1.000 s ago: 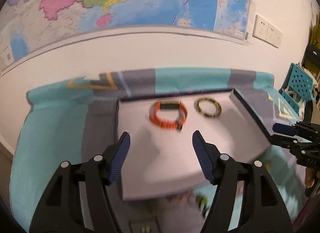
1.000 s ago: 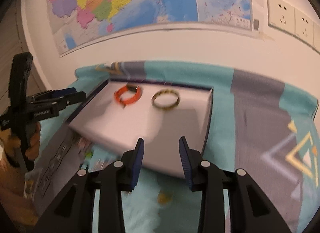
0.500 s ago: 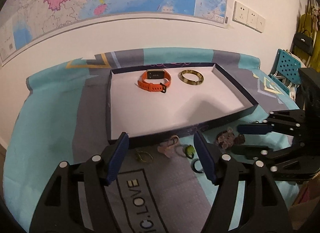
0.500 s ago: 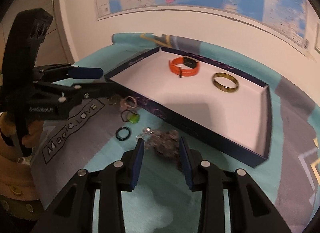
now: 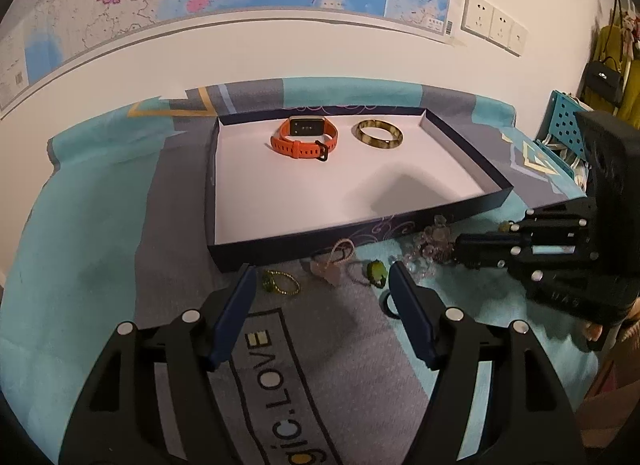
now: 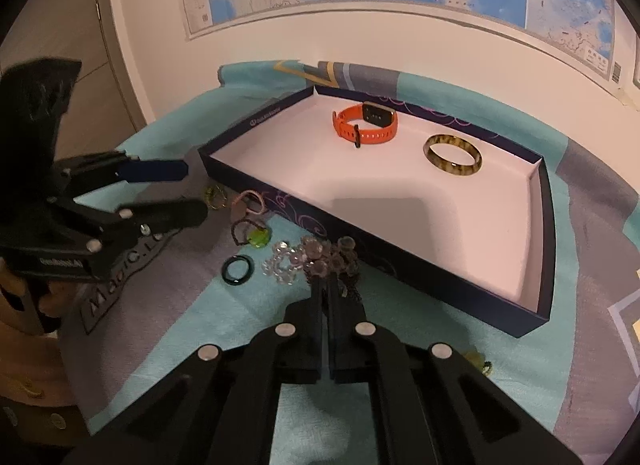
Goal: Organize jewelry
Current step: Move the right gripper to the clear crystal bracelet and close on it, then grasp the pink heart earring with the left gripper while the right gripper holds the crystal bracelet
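The right gripper (image 6: 325, 285) is closed down at the edge of the dark bead bracelet (image 6: 332, 255), which lies on the cloth (image 6: 180, 329) just in front of the tray (image 6: 400, 281); whether a bead or strand is actually pinched cannot be told, since the tips cover the contact. The left gripper (image 5: 322, 285) is held wide open and empty above the small pieces near the tray's front wall. If the bracelet is to be lifted, a firm pinch on the strand should be confirmed first, and the lift kept slow and high enough to clear the tray wall, so that the clear bead bracelet (image 6: 282, 263) touching it is not dragged along. It is best set down apart from the watch (image 6: 366, 123) and bangle (image 6: 453, 155) already inside. The black ring (image 6: 237, 270) is partly hidden in the left view, and the smaller green pieces are hard to identify.
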Tool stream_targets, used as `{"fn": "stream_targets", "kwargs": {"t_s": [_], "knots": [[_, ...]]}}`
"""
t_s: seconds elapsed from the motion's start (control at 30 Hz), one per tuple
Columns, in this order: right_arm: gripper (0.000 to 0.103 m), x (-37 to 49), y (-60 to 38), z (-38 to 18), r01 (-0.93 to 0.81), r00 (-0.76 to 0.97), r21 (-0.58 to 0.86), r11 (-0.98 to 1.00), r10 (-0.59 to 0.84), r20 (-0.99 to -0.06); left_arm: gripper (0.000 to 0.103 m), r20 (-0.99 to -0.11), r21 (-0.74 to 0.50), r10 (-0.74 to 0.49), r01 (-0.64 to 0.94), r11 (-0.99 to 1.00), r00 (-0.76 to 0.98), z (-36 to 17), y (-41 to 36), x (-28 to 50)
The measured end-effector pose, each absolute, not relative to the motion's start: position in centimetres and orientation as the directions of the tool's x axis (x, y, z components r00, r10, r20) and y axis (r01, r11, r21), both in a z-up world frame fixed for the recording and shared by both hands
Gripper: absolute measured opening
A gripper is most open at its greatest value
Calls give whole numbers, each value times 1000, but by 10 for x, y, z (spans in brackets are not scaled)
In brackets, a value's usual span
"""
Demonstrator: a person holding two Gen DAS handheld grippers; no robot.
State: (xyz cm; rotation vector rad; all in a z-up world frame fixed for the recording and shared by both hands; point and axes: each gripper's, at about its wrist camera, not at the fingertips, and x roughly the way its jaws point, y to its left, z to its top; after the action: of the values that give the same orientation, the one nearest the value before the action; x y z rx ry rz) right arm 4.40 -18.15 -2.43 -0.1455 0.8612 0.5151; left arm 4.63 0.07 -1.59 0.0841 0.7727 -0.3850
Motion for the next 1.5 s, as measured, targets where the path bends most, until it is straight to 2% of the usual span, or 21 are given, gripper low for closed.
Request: {"fn": "stream_targets", "kwargs": {"t_s": [0.23,0.47,0.53,0.6,0.67,0.77,0.87,0.93,1.0,1.5], "knots": [[0,40,-190,1,-491,562,153,858,446,-697,68,-705,-66,-309,375,925,639,-20,3,43],[0,34,-198,15,-481,588,156,863,450,-673,68,-703,-66,-316,384,921,637,-20,0,41],[9,38,-197,6,-463,581,124,878,406,-705,68,-705,-70,-320,387,919,633,-22,-1,41],[33,42,-193,-5,-455,559,113,883,382,-736,68,-707,-73,-323,389,918,629,-23,-2,40],[37,47,-188,-20,-446,539,106,889,361,-761,69,-708,-76,-326,392,917,627,-24,-4,39],[37,56,-183,-35,-426,519,111,898,343,-783,70,-711,-71,-323,394,916,624,-24,-6,38],[21,59,-184,-40,-428,509,140,893,366,-779,70,-712,-69,-321,394,917,624,-25,-4,38],[16,56,-184,-36,-438,516,136,889,372,-772,71,-714,-72,-322,392,917,622,-25,-3,38],[8,51,-186,-29,-445,530,140,885,386,-755,71,-716,-75,-324,393,917,619,-26,-3,38],[7,22,-217,29,-490,569,251,835,524,-634,71,-722,-72,-362,456,887,590,-30,-16,32]]}}
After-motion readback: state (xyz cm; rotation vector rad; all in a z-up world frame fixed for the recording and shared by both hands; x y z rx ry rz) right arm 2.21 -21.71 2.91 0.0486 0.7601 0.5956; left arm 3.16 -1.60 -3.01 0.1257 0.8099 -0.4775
